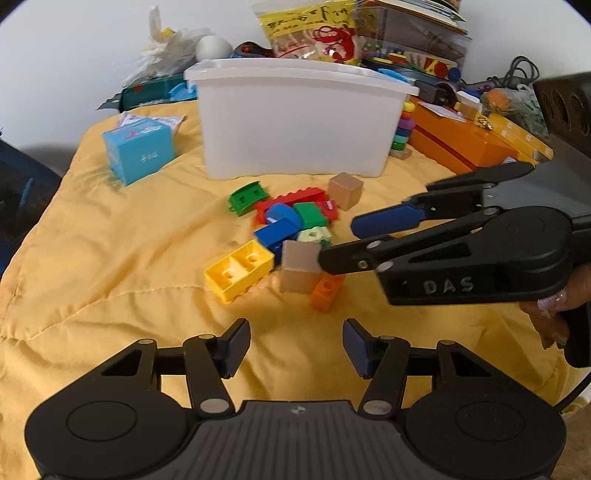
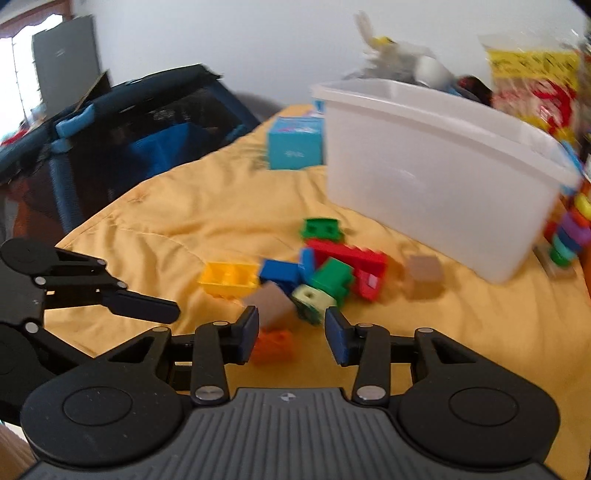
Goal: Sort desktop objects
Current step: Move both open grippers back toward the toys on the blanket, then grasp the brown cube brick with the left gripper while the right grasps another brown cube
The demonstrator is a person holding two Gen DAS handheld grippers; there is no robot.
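A pile of plastic bricks lies on the yellow cloth before a white bin: yellow brick, blue brick, red brick, green brick, orange brick. A wooden cube rests at the pile's near edge, and a second one lies closer to the bin. My right gripper is open, its tips by the near cube. In the right wrist view, the right gripper straddles the orange brick, and the cube is just ahead. My left gripper is open and holds nothing, short of the pile.
A blue box stands left of the bin. A ring stacker, an orange case and a snack bag crowd the back right. A dark playpen lies beyond the cloth's left edge. A hand holds the right gripper.
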